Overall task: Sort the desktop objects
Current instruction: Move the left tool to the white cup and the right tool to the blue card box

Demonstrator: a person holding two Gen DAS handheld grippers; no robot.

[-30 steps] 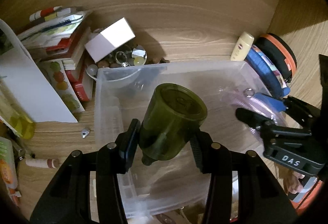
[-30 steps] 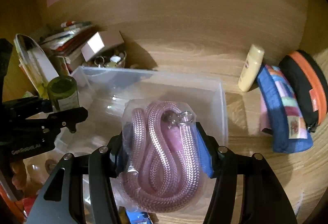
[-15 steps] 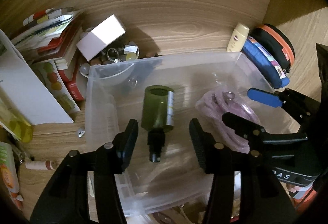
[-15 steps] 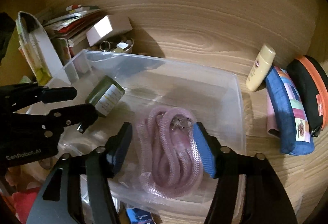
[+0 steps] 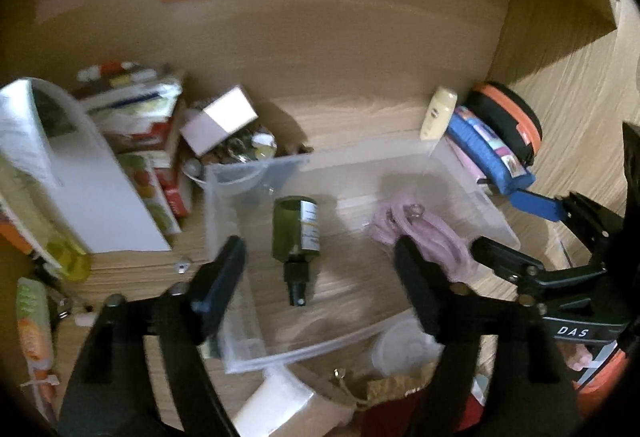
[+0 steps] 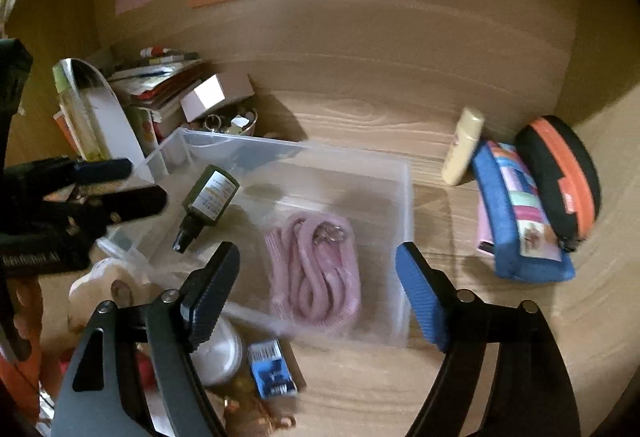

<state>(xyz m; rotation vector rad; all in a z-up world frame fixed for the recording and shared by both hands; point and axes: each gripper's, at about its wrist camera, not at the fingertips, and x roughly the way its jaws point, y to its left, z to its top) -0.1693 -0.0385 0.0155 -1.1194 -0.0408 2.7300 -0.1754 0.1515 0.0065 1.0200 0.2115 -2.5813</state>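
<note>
A clear plastic bin (image 5: 404, 147) (image 6: 406, 197) sits on the wooden desk. A dark green spray bottle (image 5: 296, 233) (image 6: 208, 201) lies on its side in the bin's left part. A pink coiled rope in a clear bag (image 5: 424, 233) (image 6: 316, 269) lies in the right part. My left gripper (image 5: 320, 261) is open and empty, above the bin's near side. My right gripper (image 6: 318, 277) is open and empty, above the rope.
A stack of books (image 5: 136, 117), a white box (image 5: 220, 119) and a bowl of small items (image 6: 228, 123) stand at the back left. A cream tube (image 6: 464, 145), a blue pouch (image 6: 520, 221) and a black-orange case (image 6: 560, 173) lie at the right. Small clutter lies at the near edge.
Both grippers let go of the bottle and the rope bag into the bin, opened wide and pulled back and up.
</note>
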